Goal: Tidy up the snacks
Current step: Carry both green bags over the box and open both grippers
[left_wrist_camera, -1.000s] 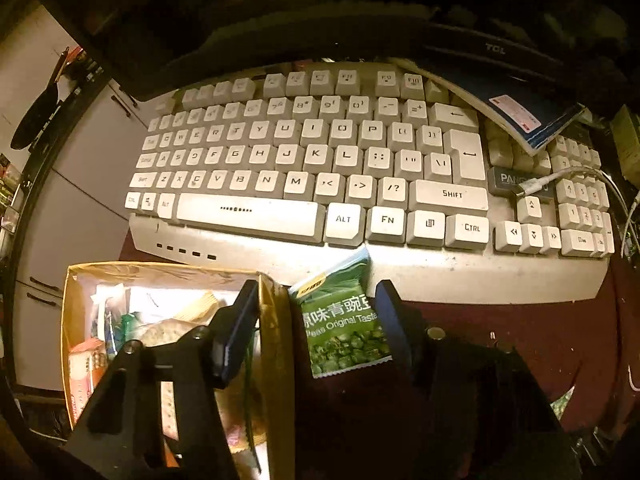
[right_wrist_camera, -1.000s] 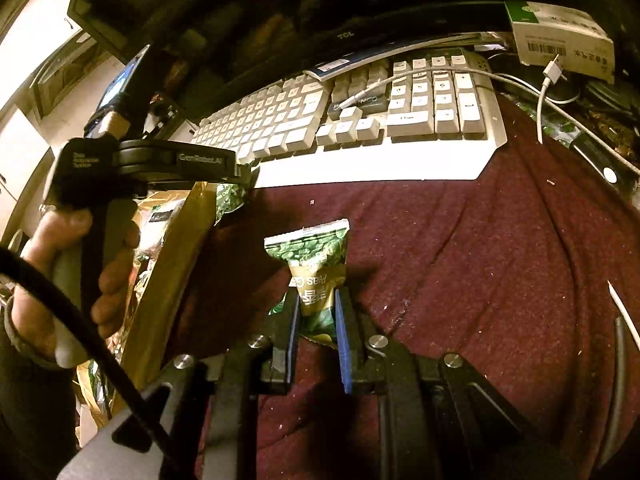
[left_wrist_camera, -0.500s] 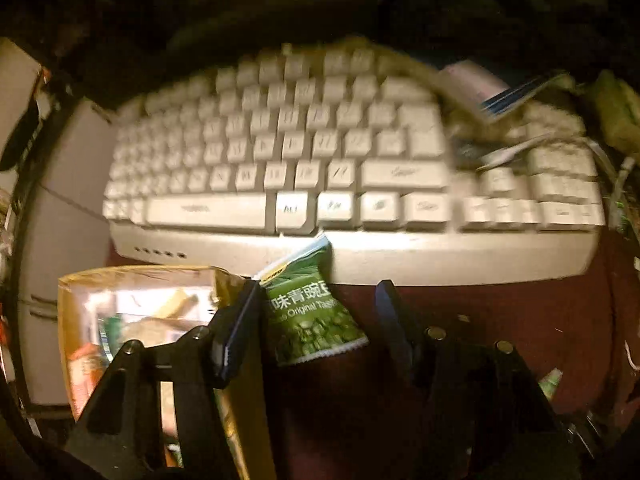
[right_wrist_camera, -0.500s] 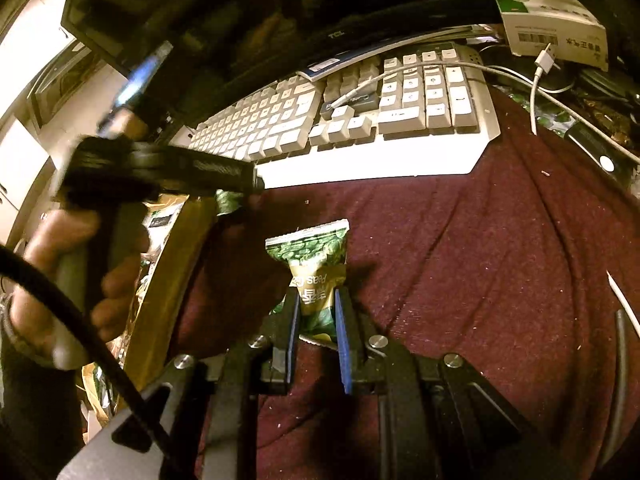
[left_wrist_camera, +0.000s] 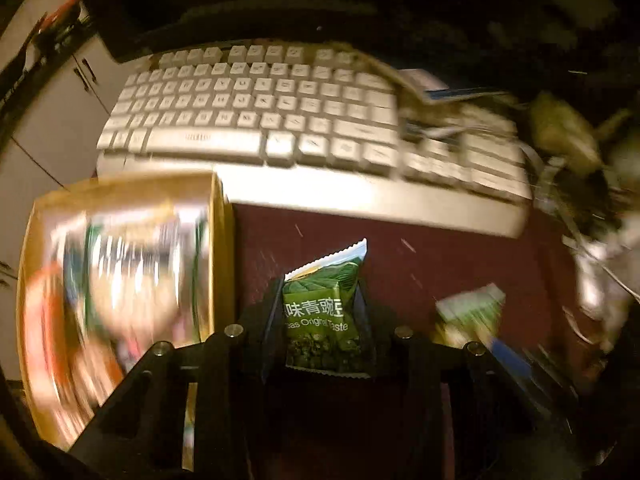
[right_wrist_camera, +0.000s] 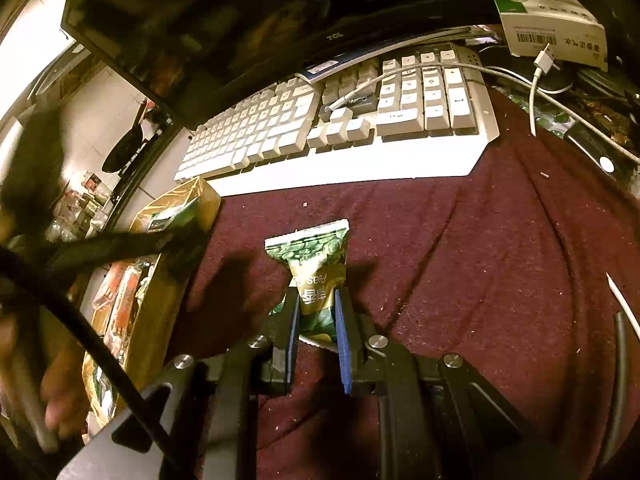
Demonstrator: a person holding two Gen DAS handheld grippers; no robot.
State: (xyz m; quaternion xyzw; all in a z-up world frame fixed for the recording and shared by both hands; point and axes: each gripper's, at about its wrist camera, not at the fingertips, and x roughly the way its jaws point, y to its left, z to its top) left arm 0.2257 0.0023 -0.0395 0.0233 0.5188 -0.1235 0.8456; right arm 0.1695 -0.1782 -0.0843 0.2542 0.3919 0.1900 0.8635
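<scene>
My left gripper (left_wrist_camera: 320, 300) is shut on a green pea snack packet (left_wrist_camera: 322, 312), held upright above the dark red cloth, just right of the yellow cardboard snack box (left_wrist_camera: 222, 248). The box holds several blurred packets. My right gripper (right_wrist_camera: 316, 308) is shut on a second green pea packet (right_wrist_camera: 314, 268) that rests on the red cloth (right_wrist_camera: 460, 260). The same box (right_wrist_camera: 160, 292) lies to its left, with the blurred left gripper body (right_wrist_camera: 120, 244) over it. The right-hand packet shows blurred in the left wrist view (left_wrist_camera: 468, 312).
A white keyboard (left_wrist_camera: 260, 112) lies behind the cloth, under a dark monitor (right_wrist_camera: 200, 20). A white USB cable (right_wrist_camera: 536, 80) and a white carton (right_wrist_camera: 552, 32) sit at the far right, with cluttered items along the right edge. White cabinets stand to the left.
My left gripper has closed on its green packet, lifted it and swung back and right, away from the keyboard. The right gripper has kept still, holding its packet.
</scene>
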